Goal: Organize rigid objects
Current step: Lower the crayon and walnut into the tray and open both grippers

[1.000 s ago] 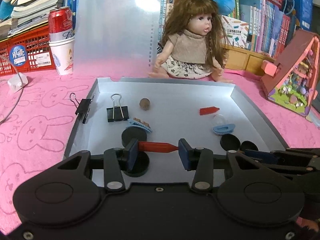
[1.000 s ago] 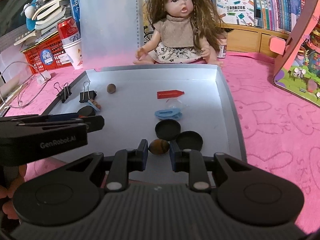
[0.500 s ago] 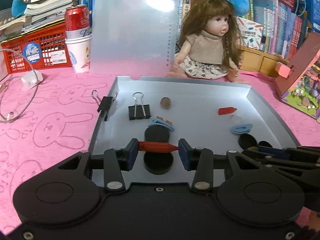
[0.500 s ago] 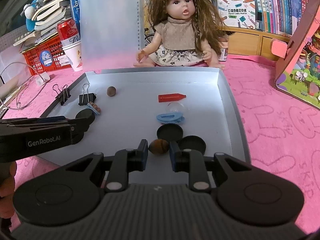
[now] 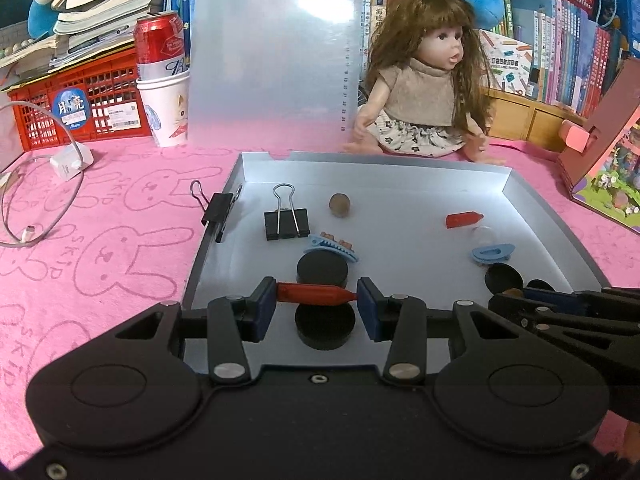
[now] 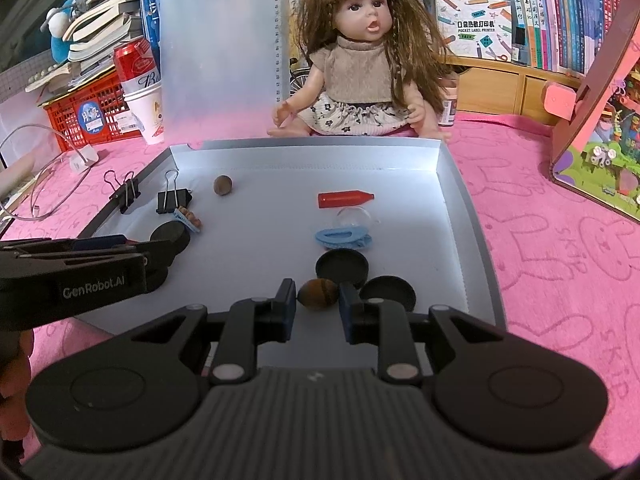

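Note:
A shallow grey tray (image 5: 400, 168) lies on the pink cloth. My left gripper (image 5: 317, 295) is shut on a red crayon-like stick (image 5: 312, 293), gripped end to end just above two black discs (image 5: 322, 272) at the tray's near left. My right gripper (image 6: 318, 300) has a brown nut (image 6: 318, 294) between its pads, low over the tray's near right beside two more black discs (image 6: 342, 266). Its jaws are opening, and the pads still touch the nut. Loose in the tray are a second red stick (image 6: 344, 199), a second nut (image 6: 223, 185), two blue hair clips (image 6: 344, 238) and a binder clip (image 6: 173, 200).
Another binder clip (image 5: 218, 210) is clamped on the tray's left rim. A doll (image 5: 420, 92) sits behind the tray beside an upright translucent sheet (image 5: 272, 48). Far left are a can in a paper cup (image 5: 162, 80), a red crate (image 5: 80, 104) and a charger cable (image 5: 40, 200). A toy house (image 5: 604, 160) stands right.
The left wrist view has swung leftward, so the tray sits further right in it. Both grippers keep what they held, and the objects in the tray have not moved.

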Demonstrator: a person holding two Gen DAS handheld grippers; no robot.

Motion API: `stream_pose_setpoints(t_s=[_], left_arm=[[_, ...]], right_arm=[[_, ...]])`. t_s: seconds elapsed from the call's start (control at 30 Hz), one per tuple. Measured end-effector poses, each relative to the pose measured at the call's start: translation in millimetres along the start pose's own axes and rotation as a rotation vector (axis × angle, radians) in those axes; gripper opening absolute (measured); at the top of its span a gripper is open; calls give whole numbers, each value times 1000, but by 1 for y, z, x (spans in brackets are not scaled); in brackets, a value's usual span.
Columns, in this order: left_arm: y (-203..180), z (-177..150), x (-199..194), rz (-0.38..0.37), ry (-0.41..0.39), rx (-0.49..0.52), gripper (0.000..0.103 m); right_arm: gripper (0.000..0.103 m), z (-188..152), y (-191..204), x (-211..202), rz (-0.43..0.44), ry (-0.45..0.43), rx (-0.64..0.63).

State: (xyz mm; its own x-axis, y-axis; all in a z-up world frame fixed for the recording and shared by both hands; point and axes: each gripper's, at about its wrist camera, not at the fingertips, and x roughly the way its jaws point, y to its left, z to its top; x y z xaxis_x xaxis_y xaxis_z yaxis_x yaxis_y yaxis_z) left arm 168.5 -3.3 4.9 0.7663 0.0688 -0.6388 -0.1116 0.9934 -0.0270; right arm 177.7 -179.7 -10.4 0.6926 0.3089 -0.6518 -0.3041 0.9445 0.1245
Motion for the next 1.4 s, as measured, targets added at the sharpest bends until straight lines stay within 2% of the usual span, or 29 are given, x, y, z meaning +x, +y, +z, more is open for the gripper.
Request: stream_pose_setpoints(t_s=[0.47, 0.6, 0.63, 0.67, 0.8, 0.87, 0.97, 1.4], left_arm=[[-3, 0, 1, 5, -1, 11, 42], [-2, 0, 2, -14, 17, 3, 43], [-1, -1, 2, -21, 22, -1, 43], [-1, -2, 2, -26, 24, -4, 46], [-3, -4, -1, -24, 11, -2, 56], [-4, -4, -3, -22, 5, 6, 62], [-4, -4, -5, -23, -1, 7, 65], [-2, -4, -12, -20, -3, -8, 72]], right_arm=[[31, 0, 1, 1, -7, -2, -4], [31, 0, 1, 1, -2, -6, -5], [36, 0, 1, 0, -3, -11, -9], [46, 0, 2, -1, -5, -19, -12], [60, 0, 3, -7, -13, -49, -13], [64, 0, 3, -9, -14, -58, -15], [66, 0, 3, -11, -20, -66, -17], [78, -1, -1, -18, -43, -88, -1]])
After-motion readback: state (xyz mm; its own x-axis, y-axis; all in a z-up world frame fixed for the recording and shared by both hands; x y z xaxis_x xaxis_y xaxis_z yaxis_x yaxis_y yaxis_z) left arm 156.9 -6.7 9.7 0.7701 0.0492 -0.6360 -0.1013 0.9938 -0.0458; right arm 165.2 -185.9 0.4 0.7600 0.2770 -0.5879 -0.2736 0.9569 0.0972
